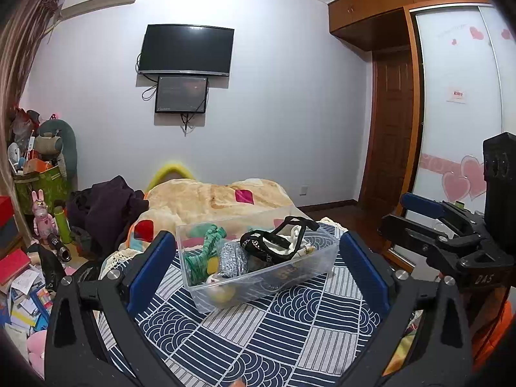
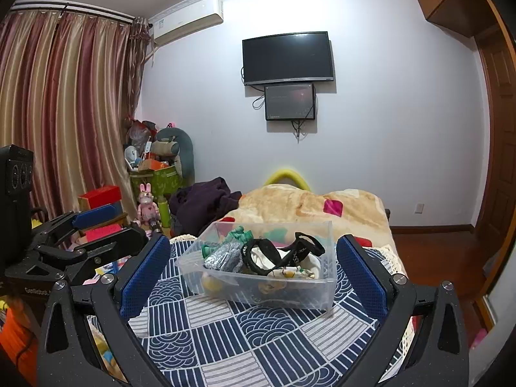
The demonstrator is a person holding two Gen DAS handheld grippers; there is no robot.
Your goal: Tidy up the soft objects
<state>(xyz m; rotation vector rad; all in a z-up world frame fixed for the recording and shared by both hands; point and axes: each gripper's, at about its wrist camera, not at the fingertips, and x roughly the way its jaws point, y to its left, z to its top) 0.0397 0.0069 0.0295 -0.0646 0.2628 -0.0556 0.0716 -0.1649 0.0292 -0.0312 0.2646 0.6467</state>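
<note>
The patterned navy-and-white bedspread [image 1: 258, 332] fills the foreground, with a tan blanket [image 1: 209, 196] at 12 o'clock beyond it. On the spread sits a clear plastic bin [image 1: 309, 271], heaped with soft things: a black strap [image 1: 274, 242] on top, a green knit piece [image 1: 206, 248] at 9 o'clock and a grey sparkly bundle [image 1: 233, 258] between them. The left gripper [image 1: 258, 258] and right gripper [image 2: 253, 267] both hang spread wide, empty, short of the bin.

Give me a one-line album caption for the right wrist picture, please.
Open right gripper hovers before a clear plastic bin of soft items on a navy patterned bedspread.
</note>
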